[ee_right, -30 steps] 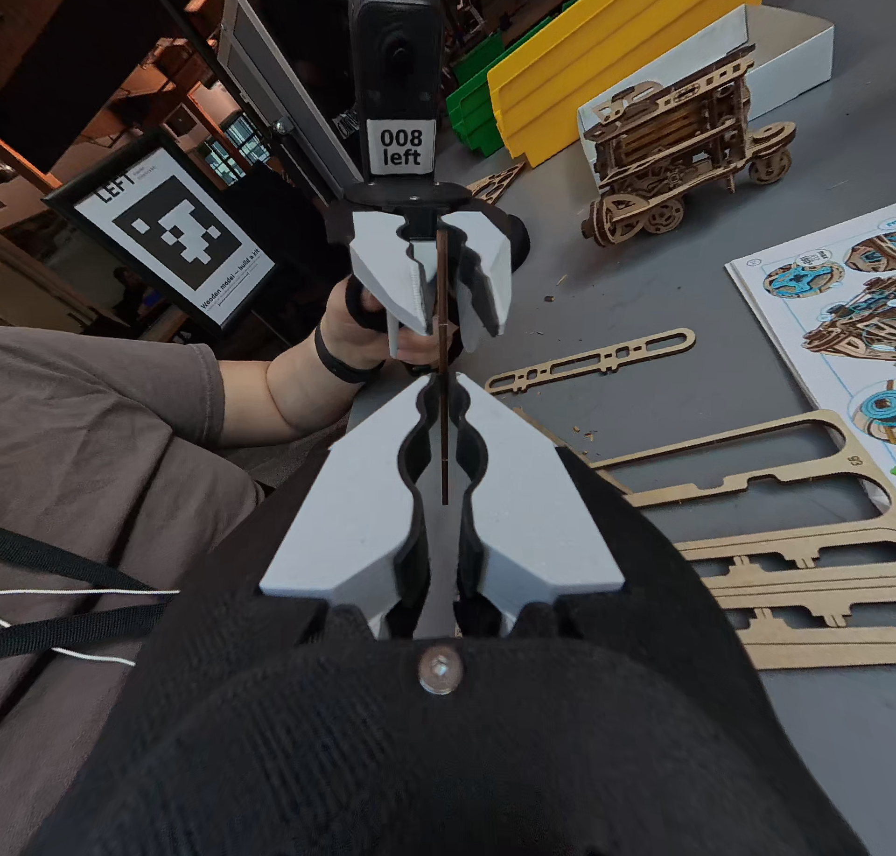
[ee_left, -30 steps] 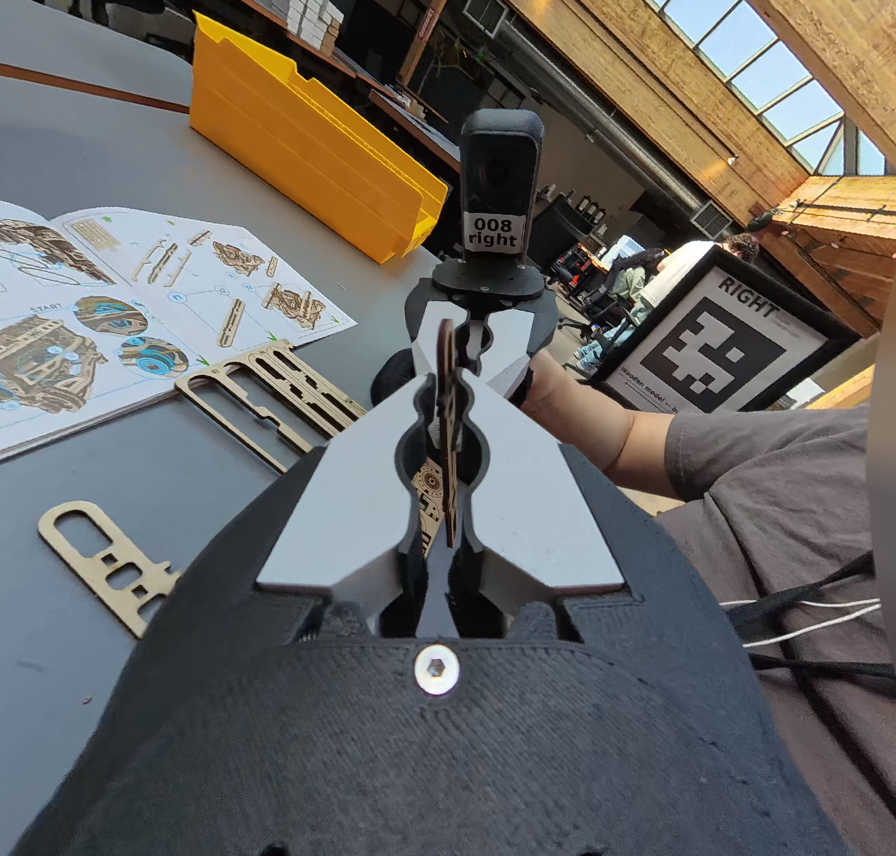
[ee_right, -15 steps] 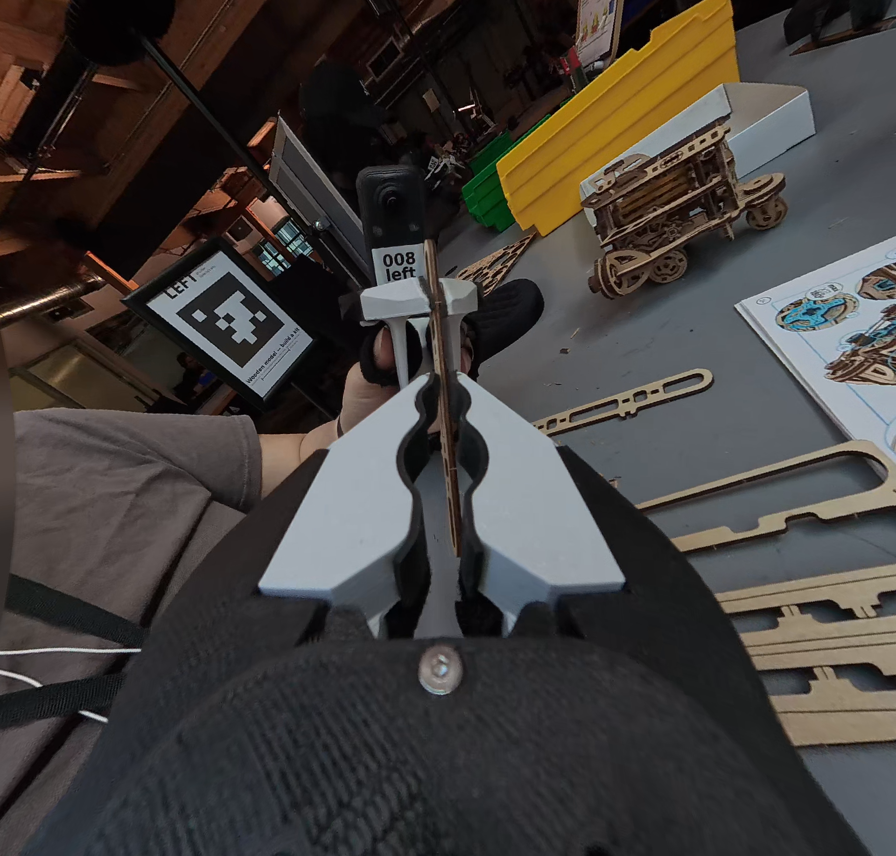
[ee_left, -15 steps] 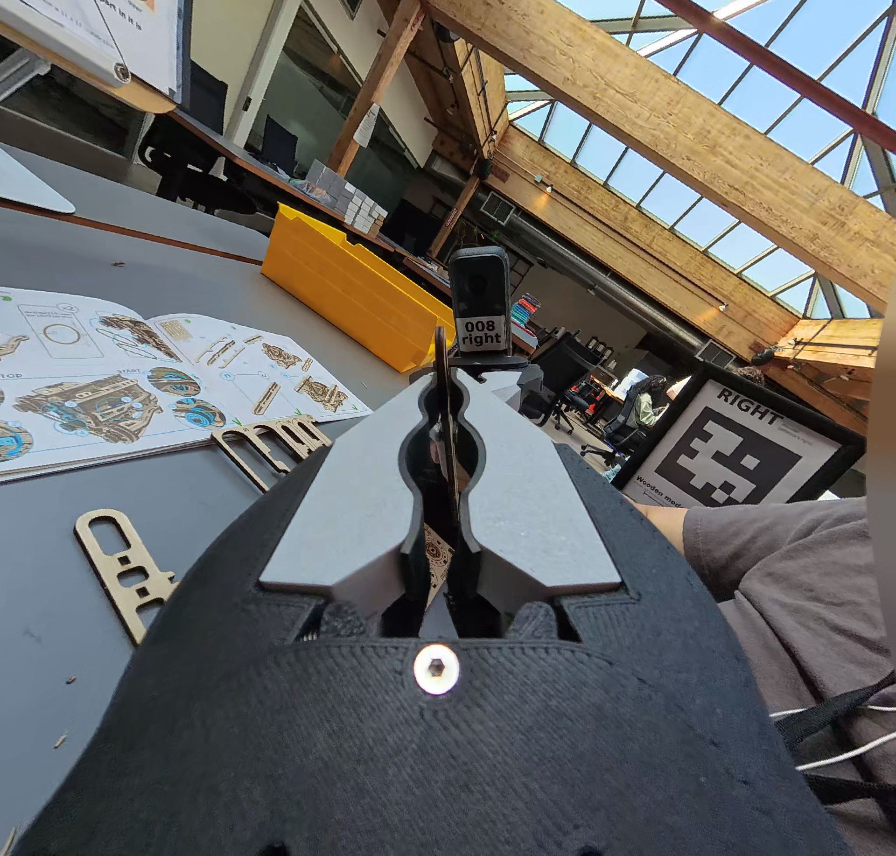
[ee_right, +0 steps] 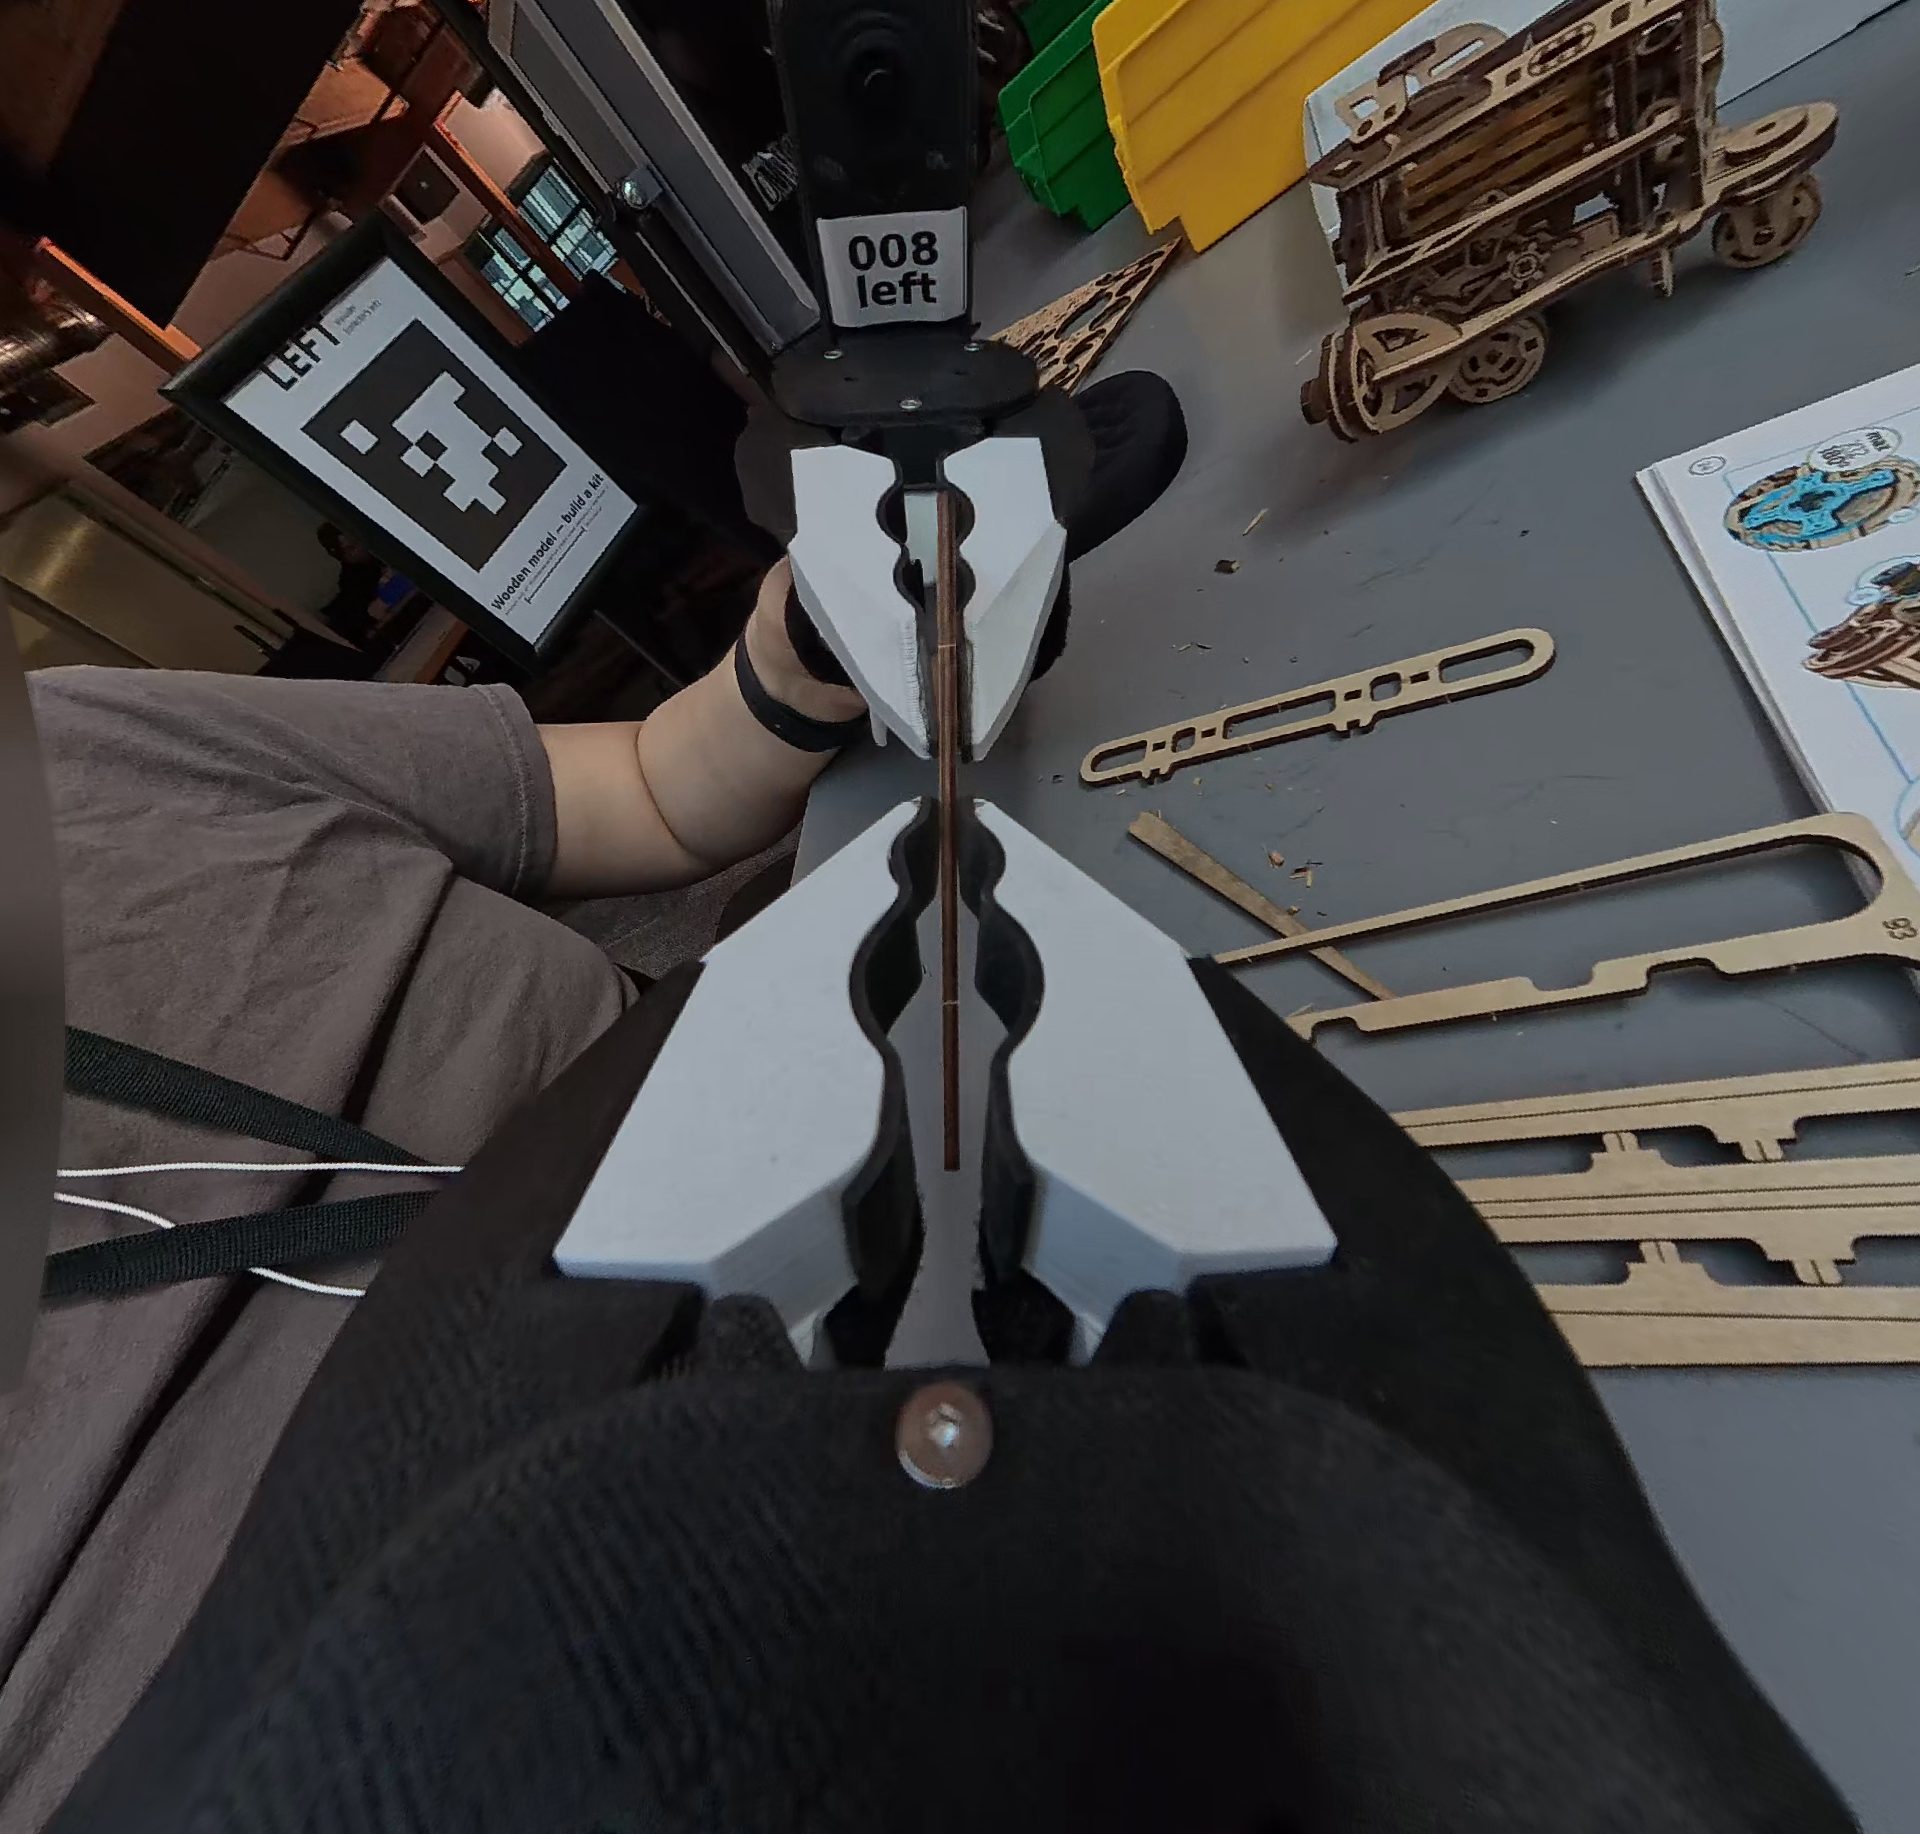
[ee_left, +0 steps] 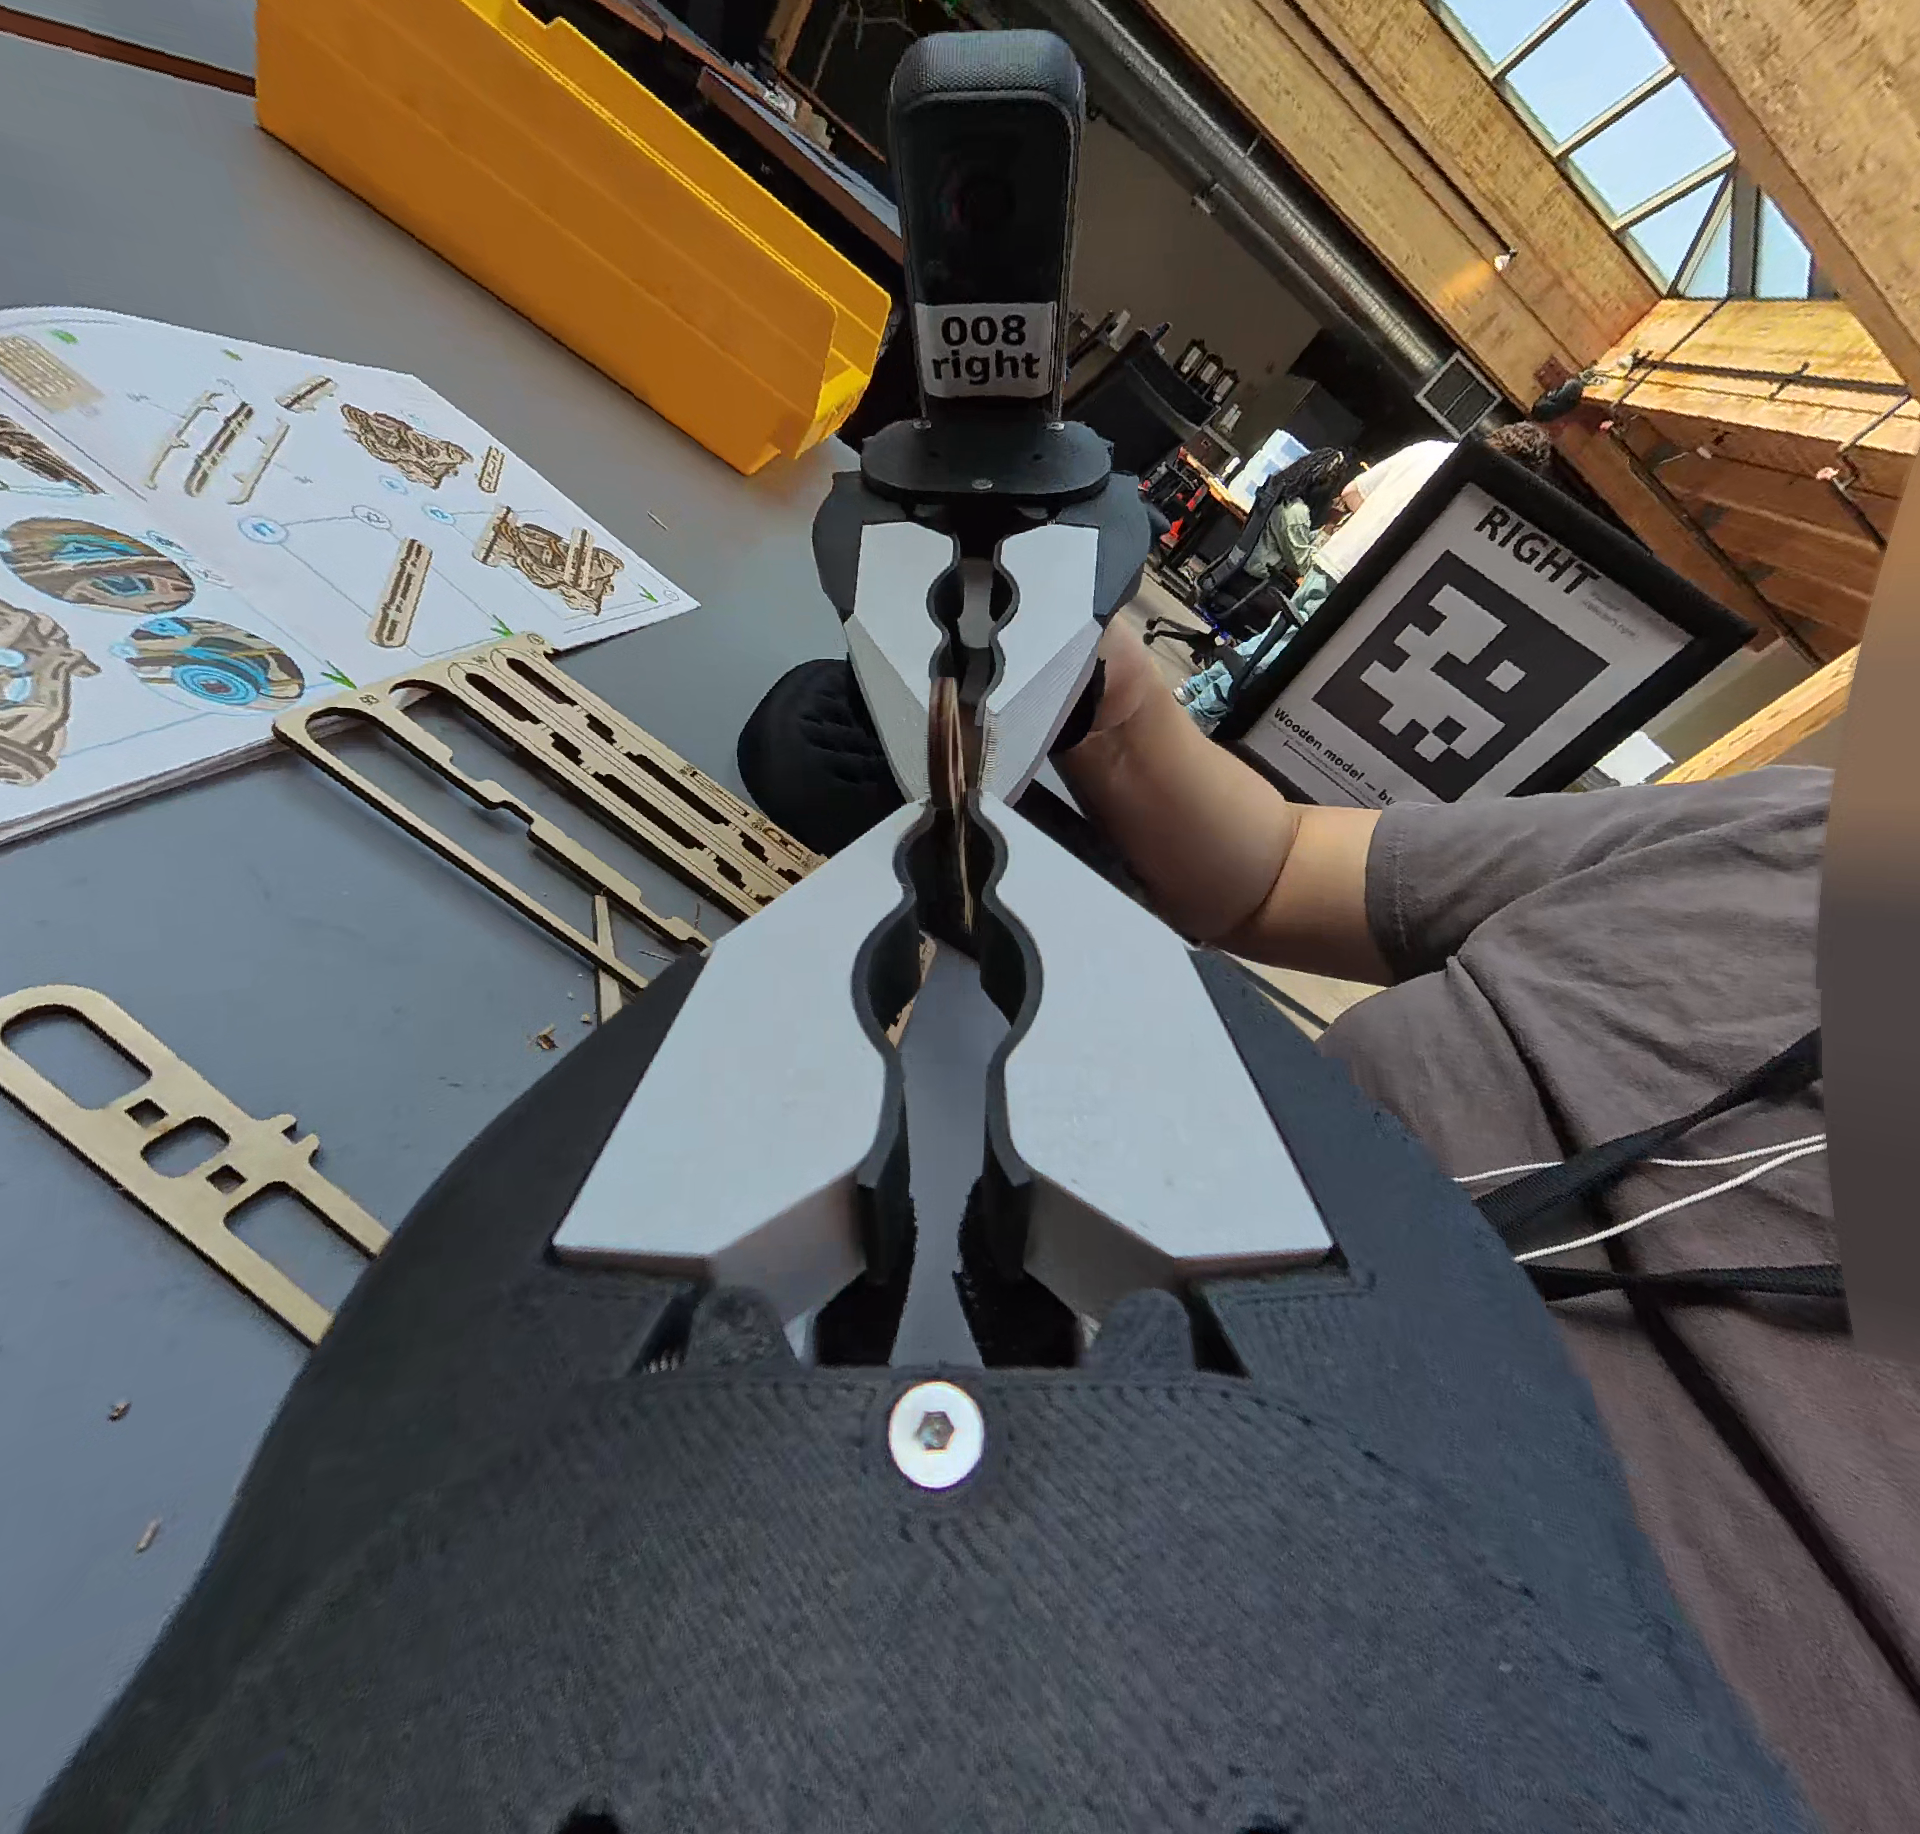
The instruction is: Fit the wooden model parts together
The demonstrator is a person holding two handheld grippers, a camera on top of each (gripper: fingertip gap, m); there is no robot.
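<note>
A thin flat wooden part [ee_right: 947, 911] shows edge-on as a dark strip. It runs from inside my right gripper [ee_right: 948, 810] into the left gripper [ee_right: 940, 740] facing it. Both grippers are shut on it, tip to tip with a small gap, held above the grey table [ee_right: 1455, 828]. In the left wrist view the part [ee_left: 954, 776] bridges my left gripper [ee_left: 951, 820] and the right gripper [ee_left: 958, 735]. I cannot tell whether it is one piece or two joined pieces. A person's hands hold both grippers.
An instruction booklet [ee_left: 260, 537], emptied wooden sheets [ee_left: 582, 776] and a loose slotted strip [ee_left: 156, 1130] lie on the table by a yellow bin [ee_left: 540, 153]. The right wrist view shows an assembled wooden cart [ee_right: 1538, 226], another strip [ee_right: 1320, 714], sheets [ee_right: 1662, 1213] and green bins [ee_right: 1049, 111]. The grippers are tip to tip, or close to it. Both grippers' tips are roughly 25 centimetres from the assembled wooden cart [ee_right: 1538, 226].
Half a second ago both grippers were tilted up with tips overlapping. Now they are level again and slightly apart, still clamped on the wooden part.
</note>
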